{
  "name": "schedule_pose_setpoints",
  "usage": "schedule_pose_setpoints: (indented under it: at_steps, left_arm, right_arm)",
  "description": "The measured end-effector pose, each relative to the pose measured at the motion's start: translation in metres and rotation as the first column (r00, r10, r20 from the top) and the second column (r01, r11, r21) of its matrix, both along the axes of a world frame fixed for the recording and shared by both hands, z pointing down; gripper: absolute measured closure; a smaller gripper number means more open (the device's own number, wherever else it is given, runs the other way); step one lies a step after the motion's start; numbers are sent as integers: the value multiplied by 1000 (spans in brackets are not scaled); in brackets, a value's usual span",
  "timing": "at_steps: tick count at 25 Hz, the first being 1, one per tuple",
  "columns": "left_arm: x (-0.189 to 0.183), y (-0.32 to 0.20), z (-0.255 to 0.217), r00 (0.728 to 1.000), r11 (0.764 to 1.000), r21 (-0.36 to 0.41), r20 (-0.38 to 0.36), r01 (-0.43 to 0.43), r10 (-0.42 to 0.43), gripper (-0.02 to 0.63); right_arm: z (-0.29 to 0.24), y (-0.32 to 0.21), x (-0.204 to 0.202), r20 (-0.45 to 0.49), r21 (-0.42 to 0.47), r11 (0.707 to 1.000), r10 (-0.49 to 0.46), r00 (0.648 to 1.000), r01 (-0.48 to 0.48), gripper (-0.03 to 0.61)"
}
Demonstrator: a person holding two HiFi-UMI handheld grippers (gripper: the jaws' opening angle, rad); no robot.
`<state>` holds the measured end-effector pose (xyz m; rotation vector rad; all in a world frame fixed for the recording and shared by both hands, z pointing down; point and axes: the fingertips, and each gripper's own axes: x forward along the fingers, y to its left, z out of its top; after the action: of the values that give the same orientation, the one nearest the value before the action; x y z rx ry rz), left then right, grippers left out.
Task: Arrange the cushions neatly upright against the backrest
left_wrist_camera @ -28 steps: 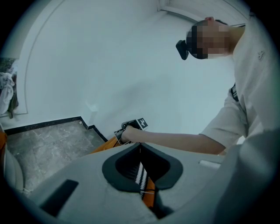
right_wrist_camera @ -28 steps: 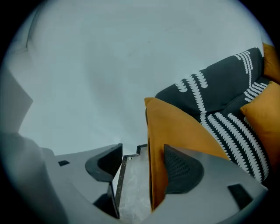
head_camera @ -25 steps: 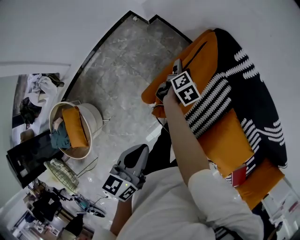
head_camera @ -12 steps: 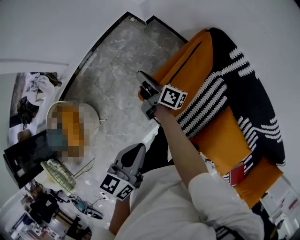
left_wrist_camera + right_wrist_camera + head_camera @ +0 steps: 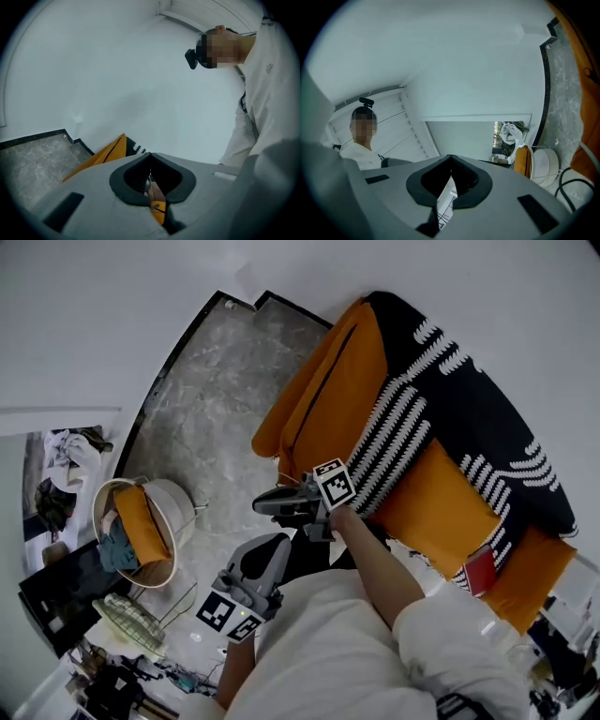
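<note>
The large orange cushion [image 5: 323, 404] at the far end of the sofa [image 5: 539, 573] now stands alone. The right gripper [image 5: 264, 505], which was up against it a moment ago, has swung back past the sofa's front edge and points out over the floor [image 5: 216, 381]. Its fingers have just been closing and now meet with nothing between them.

That cushion stands on edge, its long side running along the sofa's far end and its dark zip line facing the room. A second orange cushion [image 5: 436, 507] lies flatter near the middle of the seat, touching the black-and-white cover [image 5: 469, 399] that drapes the backrest side. A third orange cushion [image 5: 142, 521] stands on end in the round basket [image 5: 183, 507] on the floor, well apart from the sofa.

The left gripper [image 5: 277, 542] hangs close to the person's body, with its fingers closed and empty.

If the basket cushion comes next, it lies roughly the way the right gripper's fingers point, and the left gripper looks about as near to it. The seat cushion lies behind the right hand, on that hand's own side, so it would call for a turn back towards the sofa.
</note>
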<state>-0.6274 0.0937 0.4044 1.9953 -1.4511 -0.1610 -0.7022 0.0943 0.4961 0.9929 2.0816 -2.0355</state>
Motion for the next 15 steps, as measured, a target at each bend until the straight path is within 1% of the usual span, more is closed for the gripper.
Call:
schedule_pose_setpoints:
  at_steps: [2,3,5,7,9,11,13,15]
  left_arm:
    - [19,-9,-3,998,998,12,-4,-70,70,601]
    - [30,-14,-4,995,995,14,-2,-102,102,601]
    - [50,-24,-5,988,988,14,7,-155,155,601]
    - [67,-32,-5,982,982,11,21,-189,189,601]
    - [77,-38,-5,980,980,5,36,-198,198,601]
    - [81,-39,-5,982,983,-3,48,-185,185,601]
    - [81,-35,-6,985,986,-9,55,-165,165,601]
    - [78,-31,-5,988,990,-16,60,-142,142,601]
  right_arm:
    - [0,7,28,4,-36,999,-9,1000,9,569]
    - [-1,12,42,16,-51,998,-31,999,32,569]
    - [-1,25,64,35,-51,992,-111,993,112,569]
    - [9,35,76,14,-22,983,-183,983,183,569]
    - [24,40,80,-36,12,973,-230,973,231,569]
    - [31,48,80,-64,40,957,-283,957,286,569]
    - [31,64,79,-68,71,933,-347,935,352,569]
    - [32,83,75,-76,117,902,-410,909,416,569]
